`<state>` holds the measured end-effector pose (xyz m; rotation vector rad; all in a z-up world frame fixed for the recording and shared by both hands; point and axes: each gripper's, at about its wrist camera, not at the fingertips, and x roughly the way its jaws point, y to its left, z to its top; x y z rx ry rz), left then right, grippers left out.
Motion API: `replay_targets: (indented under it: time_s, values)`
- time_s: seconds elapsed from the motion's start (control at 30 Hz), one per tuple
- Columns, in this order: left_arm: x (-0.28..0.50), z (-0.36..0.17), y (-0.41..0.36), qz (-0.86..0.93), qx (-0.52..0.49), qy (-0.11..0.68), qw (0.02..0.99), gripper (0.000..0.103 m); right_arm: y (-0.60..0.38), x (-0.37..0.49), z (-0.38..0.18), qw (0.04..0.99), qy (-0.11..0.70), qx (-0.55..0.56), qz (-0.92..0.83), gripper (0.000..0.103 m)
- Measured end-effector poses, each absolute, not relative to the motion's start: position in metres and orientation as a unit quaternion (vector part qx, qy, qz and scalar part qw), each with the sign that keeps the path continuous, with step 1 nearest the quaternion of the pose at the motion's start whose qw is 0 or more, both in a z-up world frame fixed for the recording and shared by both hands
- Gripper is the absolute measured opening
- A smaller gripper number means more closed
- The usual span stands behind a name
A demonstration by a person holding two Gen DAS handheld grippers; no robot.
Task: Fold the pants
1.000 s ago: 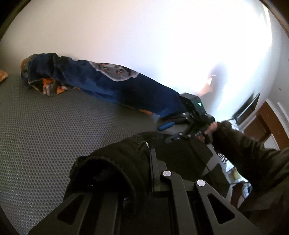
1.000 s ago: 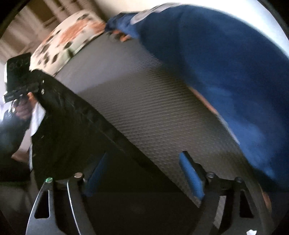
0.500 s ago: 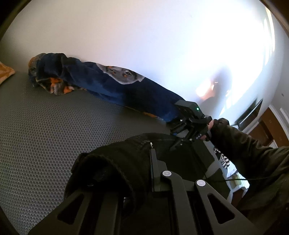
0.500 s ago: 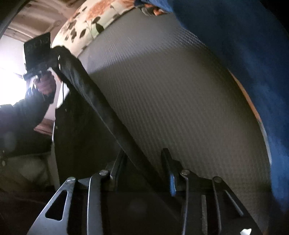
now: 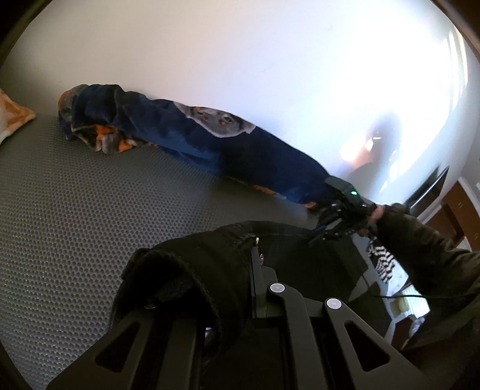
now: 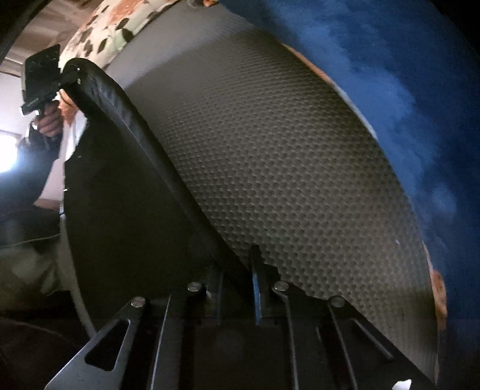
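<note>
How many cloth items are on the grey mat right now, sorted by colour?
Black: 1, the black pants, one end in the left gripper, the other between the closing jaws of the right gripper.
Blue: 1, the blue printed blanket by the wall.
Orange floral: 1, the floral cloth at the mat's far edge.
Total: 3

Grey honeycomb-textured mat (image 5: 90, 216) as work surface, backed by plain white wall (image 5: 240, 60). Strong glare on wall at right. Rumpled blue printed blanket (image 5: 186, 144) along mat's far edge. Floral cushion (image 6: 114, 21) at one corner. Brown wooden cabinet (image 5: 456, 207) at far right.
</note>
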<state>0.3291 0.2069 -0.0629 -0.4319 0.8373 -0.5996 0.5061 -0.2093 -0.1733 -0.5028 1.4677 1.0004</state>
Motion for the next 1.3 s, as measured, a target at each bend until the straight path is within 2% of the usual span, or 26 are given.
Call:
replay_targets:
  time_s: [0.23, 0.37, 0.6, 0.7, 0.9, 1.0, 1.07, 1.17, 1.23, 1.3]
  values:
    - [0.329, -0.057, 0.201, -0.267, -0.171, 0.415, 0.852, 0.007, -0.198, 0.428, -0.136, 0.734, 0.521, -0.308, 0.308, 0.008]
    - [0.306, -0.046, 0.202, -0.285, -0.158, 0.419, 0.847, 0.008, -0.21, 0.377, -0.107, 0.779, 0.488, -0.293, 0.262, 0.007]
    - [0.235, -0.032, 0.189, -0.326, -0.096, 0.433, 0.835, 0.011, -0.226, 0.269, -0.085, 0.807, 0.485, -0.253, 0.222, 0.006]
    - [0.204, -0.04, 0.189, -0.33, -0.08, 0.449, 0.827, 0.012, -0.245, 0.25, -0.079, 0.806, 0.489, -0.243, 0.227, 0.006]
    - [0.161, -0.079, 0.188, -0.323, -0.059, 0.494, 0.805, 0.014, -0.252, 0.198, -0.115, 0.788, 0.526, -0.214, 0.236, 0.006]
    - [0.148, -0.097, 0.189, -0.302, -0.039, 0.518, 0.8, 0.021, -0.243, 0.183, -0.142, 0.777, 0.542, -0.221, 0.232, 0.006]
    - [0.142, -0.106, 0.191, -0.296, -0.029, 0.532, 0.793, 0.021, -0.242, 0.179, -0.158, 0.771, 0.553, -0.225, 0.225, 0.006]
    - [0.135, -0.102, 0.194, -0.295, -0.035, 0.535, 0.791, 0.022, -0.239, 0.179, -0.168, 0.773, 0.554, -0.223, 0.214, 0.006]
    - [0.13, -0.097, 0.195, -0.292, -0.025, 0.539, 0.79, 0.026, -0.24, 0.18, -0.168, 0.777, 0.554, -0.213, 0.211, 0.006]
    - [0.123, -0.094, 0.197, -0.28, -0.009, 0.547, 0.789, 0.047, -0.243, 0.18, -0.167, 0.778, 0.556, -0.206, 0.209, 0.006]
